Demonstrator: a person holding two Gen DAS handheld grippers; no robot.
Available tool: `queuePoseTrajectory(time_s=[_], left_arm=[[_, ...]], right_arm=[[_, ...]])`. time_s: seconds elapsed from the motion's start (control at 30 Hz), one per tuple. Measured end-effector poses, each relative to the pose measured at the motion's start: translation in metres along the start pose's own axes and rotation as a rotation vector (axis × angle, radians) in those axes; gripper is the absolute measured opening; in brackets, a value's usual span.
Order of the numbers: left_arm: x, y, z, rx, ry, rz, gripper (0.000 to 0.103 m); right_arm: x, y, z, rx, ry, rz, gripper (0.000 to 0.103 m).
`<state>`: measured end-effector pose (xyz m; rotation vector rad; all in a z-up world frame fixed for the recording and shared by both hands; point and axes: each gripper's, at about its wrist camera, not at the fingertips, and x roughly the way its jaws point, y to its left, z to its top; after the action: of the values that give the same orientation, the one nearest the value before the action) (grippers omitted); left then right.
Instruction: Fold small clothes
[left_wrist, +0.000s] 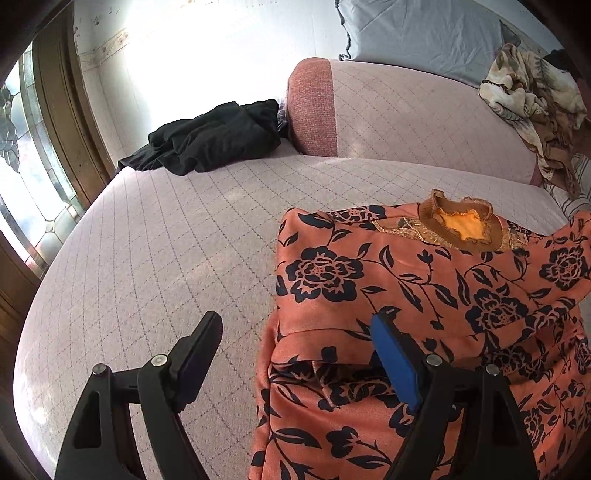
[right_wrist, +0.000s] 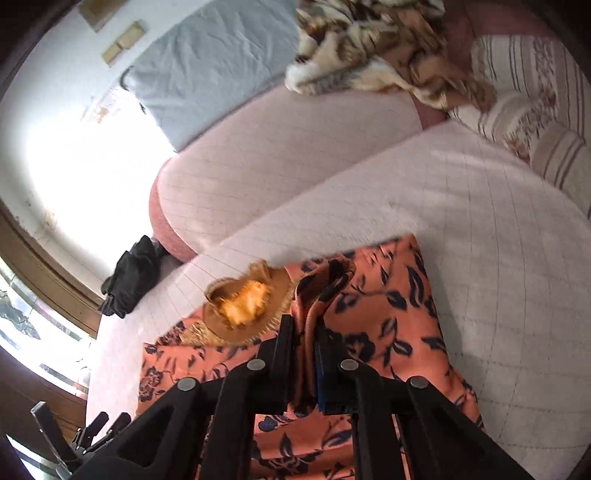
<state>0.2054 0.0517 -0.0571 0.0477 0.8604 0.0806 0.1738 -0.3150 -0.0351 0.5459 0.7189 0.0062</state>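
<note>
The orange floral garment (left_wrist: 424, 295) lies on the pale quilted bed (left_wrist: 166, 240), partly folded as far as can be judged: ahead of the left gripper (left_wrist: 295, 354) its near-left edge is doubled into a soft bulging fold, while the brown ruffled collar (left_wrist: 463, 221) sits beyond the tongs at the far end, facing up and uncovered. The left gripper's tongs stand wide apart and hold nothing; the black finger is over bare bed to the left of the cloth, and the blue-padded finger (left_wrist: 395, 362) is over or resting on the garment, though contact cannot be told. The right gripper (right_wrist: 304, 332) has its tongs brought together on a pinch of the garment (right_wrist: 388, 314), a ridge of orange fabric standing up between them, with the collar (right_wrist: 243, 302) just ahead and to their left. That suggests a fold in progress, with the right side or sleeve being carried across. What seems left is to lay this gathered part flat, smooth the bulge on the left, and probably fold once more lengthwise. A black heap of clothing (left_wrist: 207, 144) waits well ahead of the left tongs by the bolster (left_wrist: 314, 107), apparently unfolded, and a patterned blanket (left_wrist: 535, 103) lies far off to the right.
</note>
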Motion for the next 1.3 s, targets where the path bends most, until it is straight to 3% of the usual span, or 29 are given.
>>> queuePoseTrajectory(time_s=[0.1, 0.17, 0.23, 0.27, 0.33, 0.37, 0.4, 0.43, 0.5, 0.57, 0.6, 0.67, 0.83, 0.97, 1.3], left_arm=[[0.006, 0.007, 0.0, -0.043, 0.02, -0.012, 0.083], [0.012, 0.008, -0.001, -0.062, 0.048, -0.023, 0.083], [0.015, 0.008, -0.002, -0.067, 0.069, -0.028, 0.083], [0.016, 0.008, -0.002, -0.068, 0.072, -0.019, 0.083], [0.018, 0.007, 0.0, -0.067, 0.083, -0.001, 0.083], [0.018, 0.006, 0.001, -0.068, 0.09, 0.013, 0.083], [0.016, 0.005, 0.002, -0.066, 0.092, 0.029, 0.083], [0.014, 0.004, 0.002, -0.057, 0.092, 0.051, 0.083], [0.005, 0.001, 0.003, -0.037, 0.082, 0.086, 0.083], [-0.008, -0.001, 0.003, -0.027, 0.07, 0.129, 0.083], [-0.016, -0.001, 0.003, -0.026, 0.065, 0.155, 0.083], [-0.032, -0.001, 0.002, -0.019, 0.051, 0.188, 0.083], [-0.068, 0.002, -0.01, 0.025, -0.008, 0.298, 0.083], [-0.093, 0.013, -0.019, -0.007, -0.016, 0.288, 0.083], [-0.152, 0.025, -0.034, -0.058, -0.074, 0.285, 0.083]], right_arm=[[-0.005, -0.01, -0.011, 0.002, -0.044, -0.031, 0.011], [0.023, -0.043, -0.032, 0.044, 0.063, -0.119, 0.024], [0.038, -0.079, -0.055, 0.119, 0.188, -0.181, 0.024], [0.03, -0.087, -0.06, 0.14, 0.158, -0.132, 0.024], [0.013, -0.08, -0.056, 0.114, 0.114, -0.181, 0.027], [0.004, -0.071, -0.05, 0.091, 0.077, -0.194, 0.042], [-0.006, -0.06, -0.044, 0.064, 0.037, -0.168, 0.063], [-0.013, -0.047, -0.038, 0.035, 0.001, -0.115, 0.071], [-0.018, -0.021, -0.029, -0.031, -0.039, -0.005, 0.077], [0.002, -0.005, -0.032, -0.064, 0.008, 0.1, 0.083], [0.021, -0.007, -0.037, -0.06, 0.063, 0.1, 0.084], [0.069, -0.026, -0.058, -0.008, 0.263, -0.05, 0.083], [0.026, 0.007, -0.062, -0.149, 0.162, -0.077, 0.083], [-0.012, 0.023, -0.071, -0.215, 0.108, -0.065, 0.085], [-0.069, 0.005, -0.116, -0.18, 0.122, -0.052, 0.085]])
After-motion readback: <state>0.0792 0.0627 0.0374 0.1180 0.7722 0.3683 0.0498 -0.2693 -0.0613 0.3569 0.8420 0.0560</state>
